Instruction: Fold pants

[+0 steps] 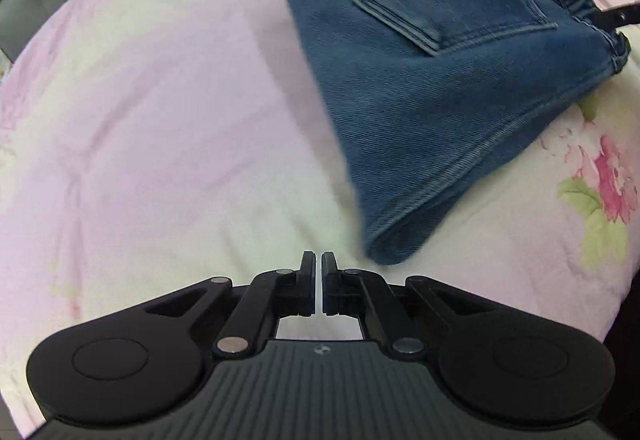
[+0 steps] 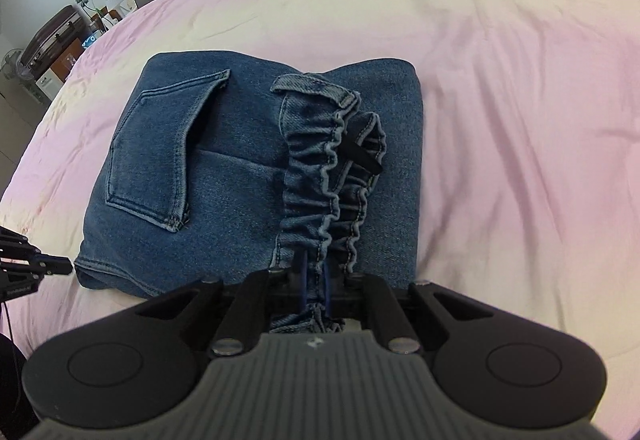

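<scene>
The right gripper [image 2: 314,280] is pinching the stretchy waistband [image 2: 320,176] of the blue jeans [image 2: 240,176] between its jaws. The left gripper [image 1: 319,272] is holding nothing, with its jaws almost together, just beside the jeans' near corner. The jeans are lying folded on the pink bed [image 1: 140,100], back pocket [image 2: 160,152] facing up.
</scene>
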Available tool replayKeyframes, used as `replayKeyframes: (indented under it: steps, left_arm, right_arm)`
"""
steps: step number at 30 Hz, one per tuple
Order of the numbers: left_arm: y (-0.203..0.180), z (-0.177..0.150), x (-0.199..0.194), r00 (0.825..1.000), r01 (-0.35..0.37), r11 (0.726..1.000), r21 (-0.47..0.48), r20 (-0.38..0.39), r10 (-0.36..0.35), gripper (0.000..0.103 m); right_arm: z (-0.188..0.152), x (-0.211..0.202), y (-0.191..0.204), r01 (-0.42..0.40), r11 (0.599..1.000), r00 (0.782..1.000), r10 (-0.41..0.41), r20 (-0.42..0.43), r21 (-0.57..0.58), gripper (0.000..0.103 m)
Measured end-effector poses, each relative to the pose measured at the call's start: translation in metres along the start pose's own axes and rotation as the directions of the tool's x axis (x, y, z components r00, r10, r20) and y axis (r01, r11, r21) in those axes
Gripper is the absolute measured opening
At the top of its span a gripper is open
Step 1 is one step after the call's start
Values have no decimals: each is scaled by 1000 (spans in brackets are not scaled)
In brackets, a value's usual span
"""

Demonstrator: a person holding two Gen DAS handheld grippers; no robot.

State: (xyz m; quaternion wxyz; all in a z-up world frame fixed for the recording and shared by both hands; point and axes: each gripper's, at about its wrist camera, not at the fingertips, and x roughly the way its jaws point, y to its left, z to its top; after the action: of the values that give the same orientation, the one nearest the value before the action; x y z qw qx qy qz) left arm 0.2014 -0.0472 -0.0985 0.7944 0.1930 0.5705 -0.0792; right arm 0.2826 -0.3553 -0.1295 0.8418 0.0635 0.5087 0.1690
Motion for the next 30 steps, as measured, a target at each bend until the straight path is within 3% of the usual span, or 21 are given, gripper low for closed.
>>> replayKeyframes:
  steps: [3, 7, 11, 14, 15, 16, 18, 23, 27, 28, 30]
  left_arm:
    - [19, 14, -22, 994, 52, 994, -94, 99, -43, 7]
    - [13, 48, -22, 970, 146, 975, -166, 216, -108, 10]
    - [-12, 64, 5, 966, 176, 969, -176, 221, -135, 11]
    - [-24, 67, 23, 971, 159, 975, -156, 204, -125, 0]
    - [-26, 66, 26, 971, 161, 975, -154, 200, -129, 0]
    - [-27, 67, 26, 972, 163, 975, -151, 197, -131, 0]
    - [-28, 65, 27, 972, 165, 975, -149, 193, -135, 0]
    - [-24, 69, 31, 971, 179, 973, -146, 185, -151, 0]
    - [-21, 70, 38, 971, 184, 972, -148, 181, -156, 0]
    - [-20, 70, 39, 971, 186, 971, -150, 180, -158, 0]
    - [-19, 71, 38, 971, 187, 970, -153, 179, -158, 0]
  right_arm:
    - [-1, -4, 2, -6, 1000, 1000, 6, 10, -7, 2]
    - [-1, -7, 2, -14, 1000, 1000, 14, 23, -12, 4]
    - [1, -9, 1, -16, 1000, 999, 17, 27, -21, 10]
    - [5, -14, 0, -30, 999, 999, 31, 34, -24, 13]
    - [8, -15, -2, -38, 999, 998, 39, 43, -13, 19]
    - [11, -17, -5, -51, 999, 997, 50, 56, 6, 38]
    - [20, -18, -16, -96, 993, 992, 90, 88, 73, 52]
    - [42, 5, -49, -189, 938, 980, 159, 122, 291, 53]
    - [45, 26, -63, -225, 903, 974, 195, 117, 366, 54]
    - [44, 28, -66, -244, 893, 969, 211, 127, 378, 48]
    - [43, 31, -67, -294, 876, 955, 258, 144, 382, 26]
